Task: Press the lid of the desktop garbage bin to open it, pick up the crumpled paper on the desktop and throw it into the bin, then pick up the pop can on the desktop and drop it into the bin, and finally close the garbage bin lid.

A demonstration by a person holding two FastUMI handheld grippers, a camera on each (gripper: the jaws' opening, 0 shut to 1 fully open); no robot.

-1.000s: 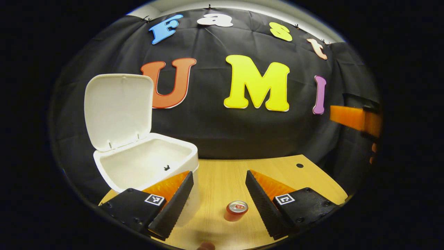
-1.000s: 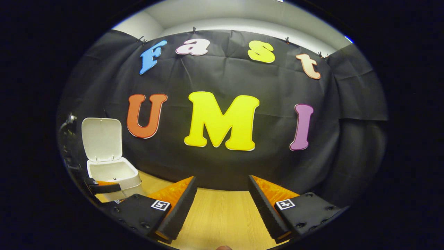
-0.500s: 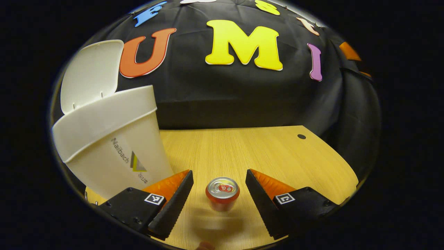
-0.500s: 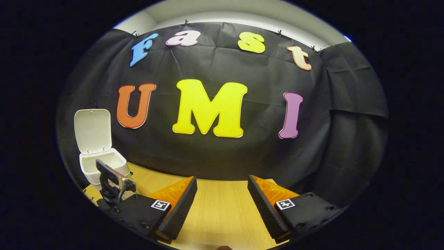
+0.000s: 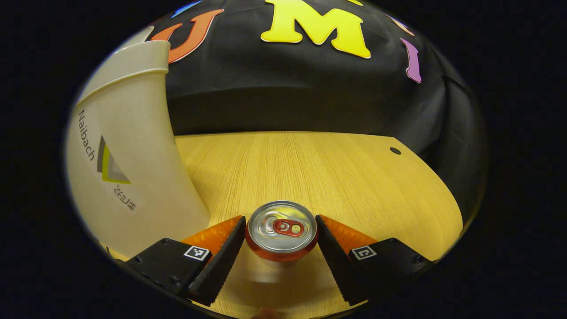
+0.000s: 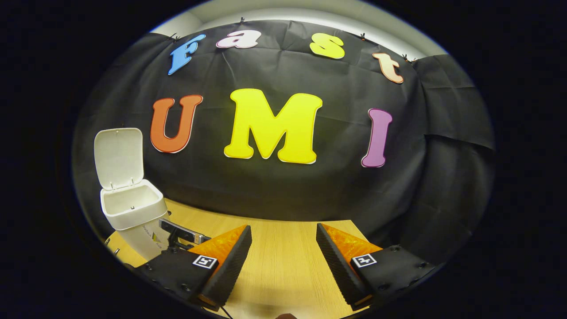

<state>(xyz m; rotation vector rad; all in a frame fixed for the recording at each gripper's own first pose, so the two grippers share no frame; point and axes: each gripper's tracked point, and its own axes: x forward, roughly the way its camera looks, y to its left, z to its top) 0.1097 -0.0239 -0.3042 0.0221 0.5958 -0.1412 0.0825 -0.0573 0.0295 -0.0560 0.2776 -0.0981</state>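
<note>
A red pop can (image 5: 281,230) with a silver top stands upright on the wooden desktop (image 5: 310,168). My left gripper (image 5: 279,218) is open and low over the desk, one finger on each side of the can, close to its rim. The white garbage bin (image 5: 128,168) stands just to the left of that gripper. In the right gripper view the bin (image 6: 133,206) is far to the left with its lid (image 6: 118,157) standing up open. My right gripper (image 6: 283,227) is open above bare desk with nothing between its fingers.
A small dark hole (image 5: 395,150) marks the desk's far right corner. Black cloth closes off the back and right sides. Part of the other gripper's body (image 6: 181,231) shows beside the bin's foot in the right gripper view.
My left gripper has come down and forward from above the bin, so the can now sits between its open fingers. The right gripper has barely shifted.
</note>
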